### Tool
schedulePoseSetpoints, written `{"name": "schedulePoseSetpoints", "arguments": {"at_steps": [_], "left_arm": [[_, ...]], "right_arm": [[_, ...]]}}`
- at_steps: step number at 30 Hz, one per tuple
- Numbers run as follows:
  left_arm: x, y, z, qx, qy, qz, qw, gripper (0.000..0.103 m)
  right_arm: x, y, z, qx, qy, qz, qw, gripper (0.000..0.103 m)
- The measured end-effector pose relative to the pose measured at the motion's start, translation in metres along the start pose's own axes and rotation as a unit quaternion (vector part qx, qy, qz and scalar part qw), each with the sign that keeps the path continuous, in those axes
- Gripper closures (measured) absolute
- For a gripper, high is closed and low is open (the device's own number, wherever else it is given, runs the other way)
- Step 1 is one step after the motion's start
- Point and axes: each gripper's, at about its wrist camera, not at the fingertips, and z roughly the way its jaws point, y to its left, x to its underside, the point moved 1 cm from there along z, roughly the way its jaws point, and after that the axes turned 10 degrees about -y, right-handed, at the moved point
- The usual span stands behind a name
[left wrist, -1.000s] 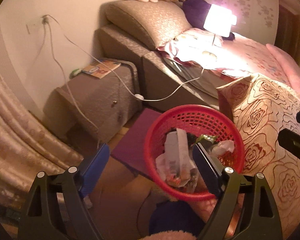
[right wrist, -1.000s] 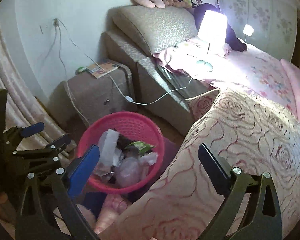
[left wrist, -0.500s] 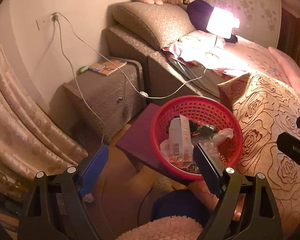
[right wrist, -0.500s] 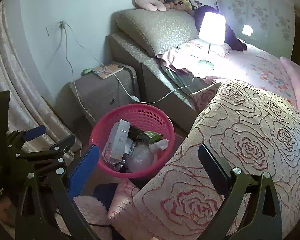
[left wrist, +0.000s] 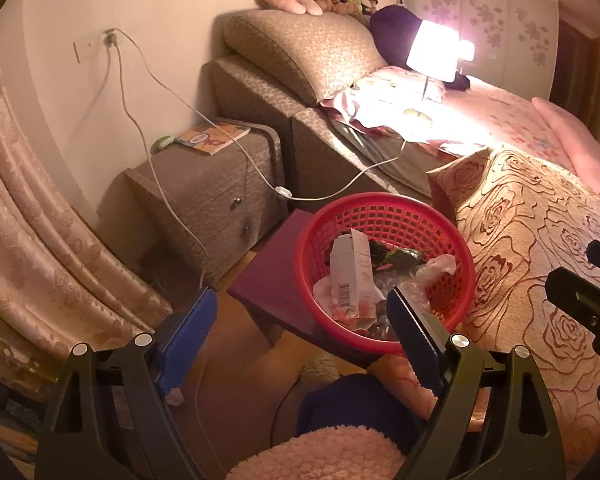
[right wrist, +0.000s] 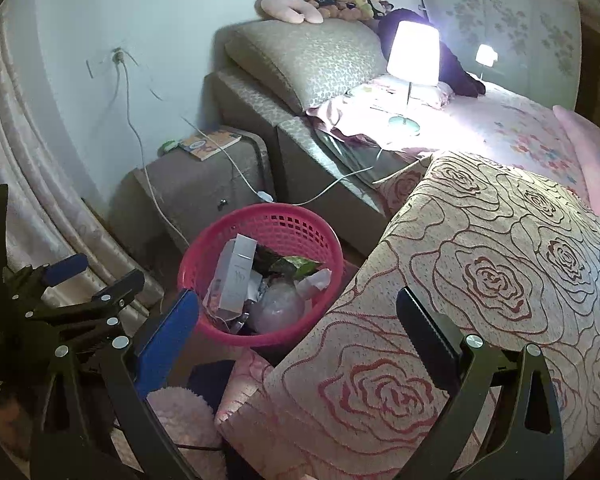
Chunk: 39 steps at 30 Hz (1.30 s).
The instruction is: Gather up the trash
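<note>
A red plastic basket stands on a purple stool beside the bed; it also shows in the right wrist view. It holds trash: a white carton, a green wrapper and clear plastic. My left gripper is open and empty, raised above and in front of the basket. My right gripper is open and empty, over the edge of the rose-patterned cover. The left gripper shows at the left in the right wrist view.
A grey nightstand with a booklet stands by the wall. A white cable hangs from the socket to a lit lamp on the bed. A curtain hangs left. A pink fluffy slipper lies below.
Both grippers have pulled back and up from the basket, so it looks smaller and farther away. Both stay open and empty.
</note>
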Motion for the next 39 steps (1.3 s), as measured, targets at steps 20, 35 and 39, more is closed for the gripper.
{"name": "schedulePoseSetpoints", "arguments": {"at_steps": [20, 35, 39], "left_arm": [[0.0068, 0.0007, -0.0004, -0.001, 0.005, 0.002, 1.0, 0.019], [0.0076, 0.0007, 0.0003, 0.0, 0.005, 0.001, 1.0, 0.016], [0.0083, 0.0005, 0.0004, 0.0, 0.005, 0.001, 1.0, 0.016]], "right_arm": [[0.0053, -0.0031, -0.0011, 0.003, 0.003, 0.005, 1.0, 0.007], [0.0072, -0.0059, 0.0008, 0.003, 0.007, 0.008, 1.0, 0.007], [0.0085, -0.0056, 0.0013, 0.003, 0.007, 0.009, 1.0, 0.007]]}}
